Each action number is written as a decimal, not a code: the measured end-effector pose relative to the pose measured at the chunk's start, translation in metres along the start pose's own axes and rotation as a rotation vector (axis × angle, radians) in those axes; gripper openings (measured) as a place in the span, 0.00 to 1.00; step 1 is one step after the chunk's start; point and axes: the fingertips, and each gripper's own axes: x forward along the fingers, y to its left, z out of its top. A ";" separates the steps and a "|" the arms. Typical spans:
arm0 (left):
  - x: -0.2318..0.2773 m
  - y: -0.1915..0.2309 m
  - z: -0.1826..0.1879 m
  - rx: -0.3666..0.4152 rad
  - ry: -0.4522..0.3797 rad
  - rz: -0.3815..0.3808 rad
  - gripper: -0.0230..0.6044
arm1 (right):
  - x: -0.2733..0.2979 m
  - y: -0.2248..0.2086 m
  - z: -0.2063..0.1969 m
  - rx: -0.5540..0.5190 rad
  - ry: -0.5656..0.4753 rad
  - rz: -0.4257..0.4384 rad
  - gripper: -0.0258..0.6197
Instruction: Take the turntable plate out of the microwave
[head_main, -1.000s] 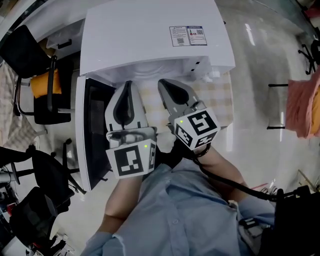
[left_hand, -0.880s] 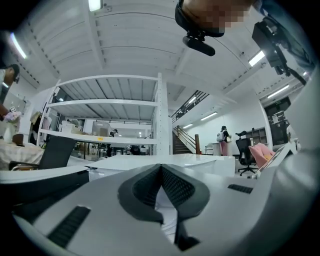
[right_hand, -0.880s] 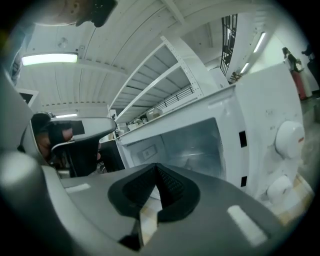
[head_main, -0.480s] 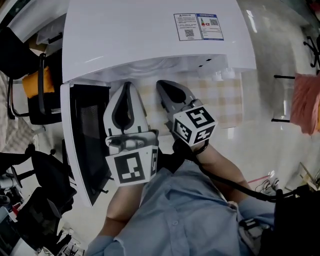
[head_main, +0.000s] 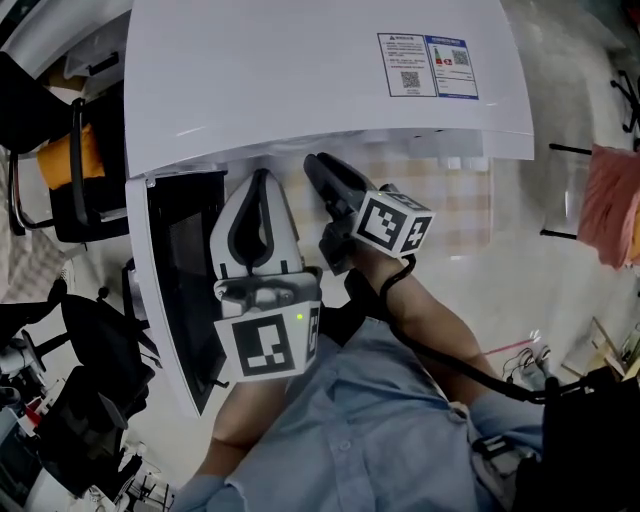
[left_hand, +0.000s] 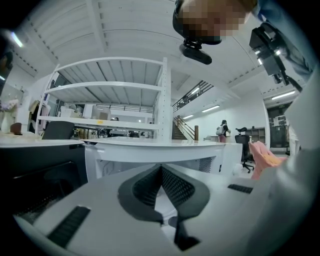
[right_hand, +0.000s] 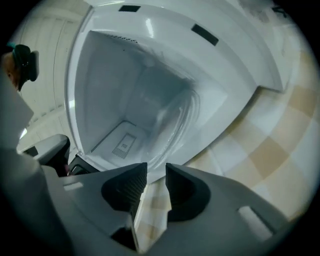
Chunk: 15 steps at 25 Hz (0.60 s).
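The person wears a light-blue shirt (head_main: 370, 430) (tongs (head_main: 262, 178) pale grey, cable (head_main: 452, 362) black).

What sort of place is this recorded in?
Probably an open-plan office or lab hall, not a home kitchen. Office chairs stand beside the microwave. The left gripper view shows tall white shelving racks and a staircase up to a railed upper level in a large, strip-lit room.
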 end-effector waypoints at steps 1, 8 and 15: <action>0.001 0.002 0.000 -0.002 0.003 0.001 0.05 | 0.003 -0.002 0.000 0.022 -0.002 -0.003 0.22; 0.004 0.011 -0.003 -0.017 0.024 0.005 0.05 | 0.012 -0.007 0.000 0.122 -0.011 -0.023 0.24; 0.003 0.008 -0.003 -0.026 0.039 -0.008 0.05 | 0.008 -0.006 0.008 0.165 -0.051 -0.019 0.14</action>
